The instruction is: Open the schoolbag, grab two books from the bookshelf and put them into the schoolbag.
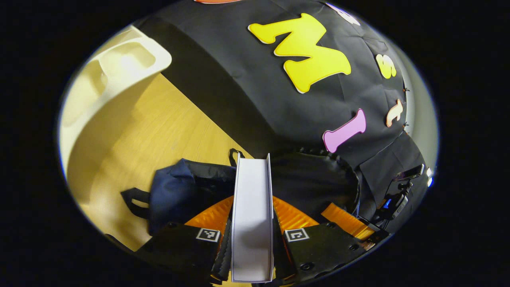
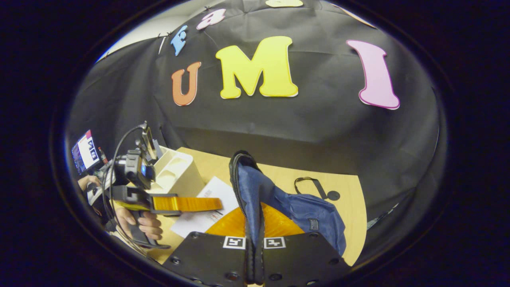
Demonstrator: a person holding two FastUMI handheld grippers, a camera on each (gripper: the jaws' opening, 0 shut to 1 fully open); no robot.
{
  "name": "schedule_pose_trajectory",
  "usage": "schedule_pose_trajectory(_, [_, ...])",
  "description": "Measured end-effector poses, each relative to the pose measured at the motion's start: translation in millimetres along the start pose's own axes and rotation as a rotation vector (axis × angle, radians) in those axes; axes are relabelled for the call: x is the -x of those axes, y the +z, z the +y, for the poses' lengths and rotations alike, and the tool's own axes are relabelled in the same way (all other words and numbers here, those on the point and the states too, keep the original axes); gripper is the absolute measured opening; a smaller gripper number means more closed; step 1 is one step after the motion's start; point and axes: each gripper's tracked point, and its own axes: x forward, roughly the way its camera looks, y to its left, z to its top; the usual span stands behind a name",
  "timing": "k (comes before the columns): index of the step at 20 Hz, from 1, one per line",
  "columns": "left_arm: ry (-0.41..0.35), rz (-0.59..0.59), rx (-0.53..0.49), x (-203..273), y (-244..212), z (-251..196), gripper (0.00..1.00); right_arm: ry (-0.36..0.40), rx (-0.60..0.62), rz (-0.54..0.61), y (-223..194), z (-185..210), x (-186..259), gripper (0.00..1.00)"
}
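My left gripper (image 1: 252, 243) is shut on a thin white book (image 1: 252, 191), held edge-on above the open mouth of the dark blue schoolbag (image 1: 179, 189). The right gripper view has that same book (image 2: 209, 187) as a flat white sheet in the left gripper (image 2: 187, 204), held by a hand (image 2: 139, 223). My right gripper (image 2: 254, 245) is shut on the schoolbag's black-trimmed rim (image 2: 243, 167) and lifts it; the rest of the blue bag (image 2: 310, 211) sags on the table. The cream bookshelf (image 1: 115, 67) stands at the upper left of the left gripper view.
The wooden table (image 1: 167, 127) runs to the black cloth wall. A black strap (image 2: 314, 185) of the bag lies on the table (image 2: 346, 191) behind it. The cream bookshelf (image 2: 177, 171) stands just behind the left gripper. A small screen (image 2: 85, 151) glows at the far left.
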Motion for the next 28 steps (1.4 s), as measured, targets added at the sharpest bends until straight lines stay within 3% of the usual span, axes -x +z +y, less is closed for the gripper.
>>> schedule_pose_trajectory(3, [-0.080,0.002,0.195,-31.1,-12.7,8.6,0.45,0.005,0.013,0.007,4.0,5.5,-1.7,0.02])
schedule_pose_trajectory(5, [-0.123,0.002,0.266,-55.2,-31.3,17.6,0.45,0.009,0.029,0.016,4.8,9.8,-5.0,0.02])
schedule_pose_trajectory(9, [-0.156,0.042,0.319,-87.8,-57.1,20.5,0.45,0.027,0.037,0.026,1.1,15.4,-7.4,0.02])
schedule_pose_trajectory(12, [-0.202,-0.004,0.312,-96.9,-51.3,15.2,0.45,0.027,0.044,0.012,5.2,15.8,-7.5,0.00])
schedule_pose_trajectory(13, [-0.201,-0.023,0.292,-98.7,-50.4,16.8,0.45,0.029,0.043,0.011,4.8,17.4,-8.3,0.02])
schedule_pose_trajectory(14, [-0.196,-0.029,0.276,-99.9,-51.0,20.8,0.51,0.027,0.048,0.013,4.0,17.8,-10.3,0.02])
schedule_pose_trajectory(15, [-0.174,-0.029,0.264,-99.2,-51.1,27.3,0.39,0.019,0.052,0.011,2.7,15.6,-11.3,0.02])
schedule_pose_trajectory(17, [-0.060,-0.030,0.190,-100.7,-50.6,50.9,0.48,0.031,0.034,0.021,-4.8,16.3,-11.5,0.02])
schedule_pose_trajectory(18, [-0.002,-0.020,0.126,-100.9,-50.1,61.2,0.39,0.038,0.023,0.026,-7.9,16.4,-11.3,0.02])
schedule_pose_trajectory(20, [0.094,0.008,-0.015,-94.4,-57.1,71.2,0.77,0.027,0.035,0.024,-12.6,11.1,-12.0,0.02])
schedule_pose_trajectory(21, [0.147,0.017,-0.105,-90.3,-58.3,73.3,0.72,0.018,0.045,0.014,-14.4,8.3,-11.2,0.02])
schedule_pose_trajectory(24, [0.255,0.037,-0.334,-66.6,-57.2,75.8,0.81,-0.001,0.048,-0.008,-16.3,4.4,-5.8,0.02])
schedule_pose_trajectory(28, [0.256,0.021,-0.430,-35.2,-38.8,59.2,0.82,-0.031,0.029,-0.032,-16.5,-7.0,-0.5,0.02])
